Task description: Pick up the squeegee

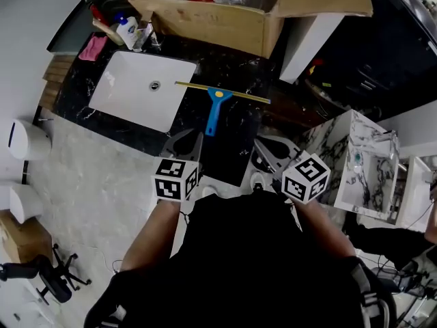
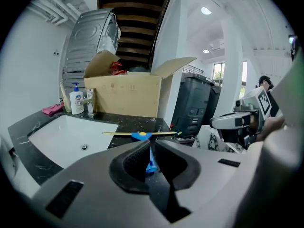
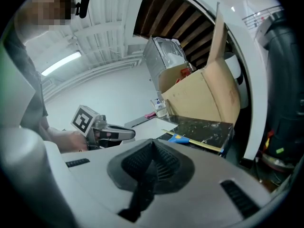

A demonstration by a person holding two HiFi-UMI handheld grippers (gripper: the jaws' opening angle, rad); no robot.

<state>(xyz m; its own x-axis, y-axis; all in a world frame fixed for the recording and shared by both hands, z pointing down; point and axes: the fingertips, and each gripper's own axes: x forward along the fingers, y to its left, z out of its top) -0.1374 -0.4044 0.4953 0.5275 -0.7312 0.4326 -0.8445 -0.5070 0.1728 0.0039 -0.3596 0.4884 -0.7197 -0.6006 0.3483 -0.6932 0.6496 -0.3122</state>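
The squeegee (image 1: 217, 101) has a blue handle and a long yellow blade. It lies flat on the black marble counter (image 1: 239, 67), just right of the white sink (image 1: 123, 94), handle toward me. Both grippers hover short of the counter's near edge, apart from the squeegee. My left gripper (image 1: 188, 142) is shut and empty; in its own view the squeegee (image 2: 141, 136) lies straight ahead beyond the closed tips. My right gripper (image 1: 270, 152) is also shut with nothing held, and it sees the squeegee (image 3: 179, 138) ahead to the right.
An open cardboard box (image 1: 225, 12) stands at the counter's back. A soap bottle (image 1: 126, 29) and pink cloth (image 1: 93, 48) sit behind the sink. A dark bin (image 2: 192, 103) and marble-patterned basin units (image 1: 365, 162) stand to the right.
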